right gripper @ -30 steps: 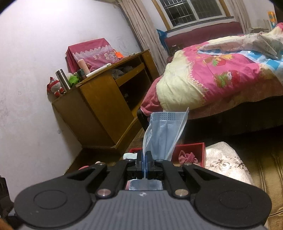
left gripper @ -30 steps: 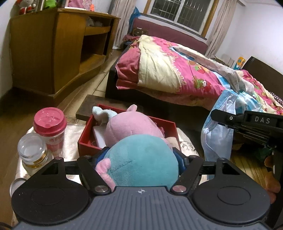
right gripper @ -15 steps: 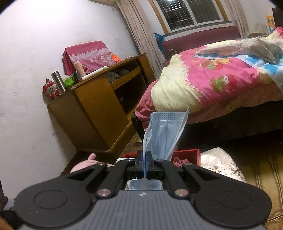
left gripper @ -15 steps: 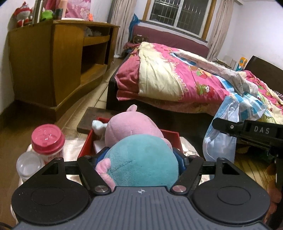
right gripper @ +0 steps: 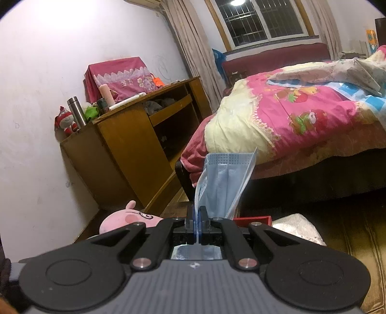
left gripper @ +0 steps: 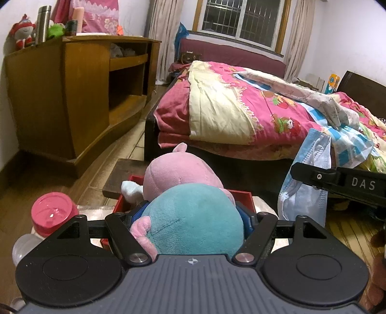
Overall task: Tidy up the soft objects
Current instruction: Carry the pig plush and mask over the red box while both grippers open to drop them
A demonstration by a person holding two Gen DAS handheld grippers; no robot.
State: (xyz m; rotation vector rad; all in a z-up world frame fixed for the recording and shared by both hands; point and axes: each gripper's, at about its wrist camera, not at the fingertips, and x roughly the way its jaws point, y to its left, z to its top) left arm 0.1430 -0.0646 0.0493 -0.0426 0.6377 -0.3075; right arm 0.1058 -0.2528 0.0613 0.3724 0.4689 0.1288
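Left gripper (left gripper: 193,217) clamps plush pig (left gripper: 193,207), held above red box (left gripper: 243,195). Right gripper (right gripper: 197,217) pinches blue mask (right gripper: 224,178), raised clear of table. Advice: lower pig squarely into box before release; drop mask beside it, straps tucked.

Bedroom, night, lamp-lit.
Showing wooden cabinet (right gripper: 135,149) against white wall (right gripper: 43,96), bed (left gripper: 241,120) under barred window (left gripper: 241,21), wood floor (left gripper: 115,154).

The pink-lidded cup (left gripper: 51,213) crowds the red box's (left gripper: 243,196) left; its right side lies open.
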